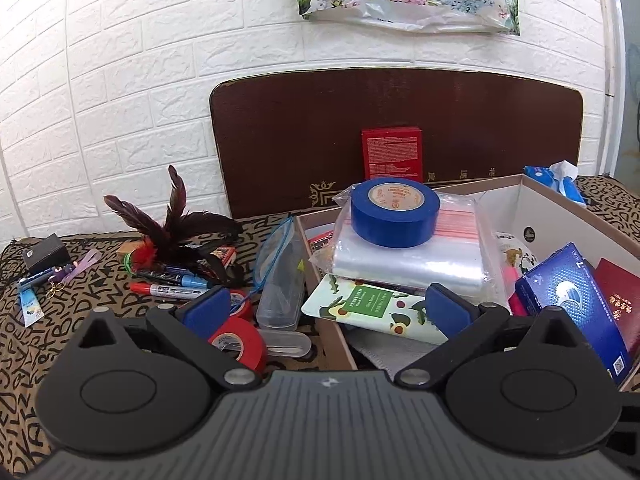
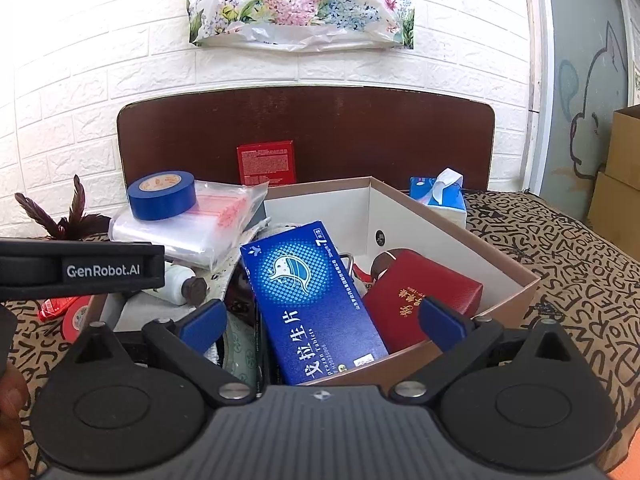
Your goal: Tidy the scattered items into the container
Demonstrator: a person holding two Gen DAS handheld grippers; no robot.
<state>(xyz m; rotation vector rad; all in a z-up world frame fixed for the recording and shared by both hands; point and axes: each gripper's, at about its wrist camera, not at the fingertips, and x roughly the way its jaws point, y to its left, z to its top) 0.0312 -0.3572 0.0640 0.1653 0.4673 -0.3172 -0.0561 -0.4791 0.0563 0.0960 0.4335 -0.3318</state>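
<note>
While both stand agape, left tool [image 1: 326, 306] and right tool [image 2: 322, 320] hover over box [image 2: 440, 216].

The cardboard box [image 2: 502, 276] is matt white inside. On it, a glossy clear plastic bag [image 1: 408, 258] carries a smooth blue tape roll [image 1: 394, 214]. Beside the box lies patterned cloth [image 2: 568, 264]; behind it stands a dark polished wooden board [image 1: 400, 120].

patterned bedspread [image 1: 48, 360], cardboard box [image 2: 516, 280], markers [image 1: 176, 286]

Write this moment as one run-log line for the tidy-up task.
left gripper: open, empty | right gripper: open, empty, over box | blue tape: on bag stack in box | red tape, markers: outside
</note>
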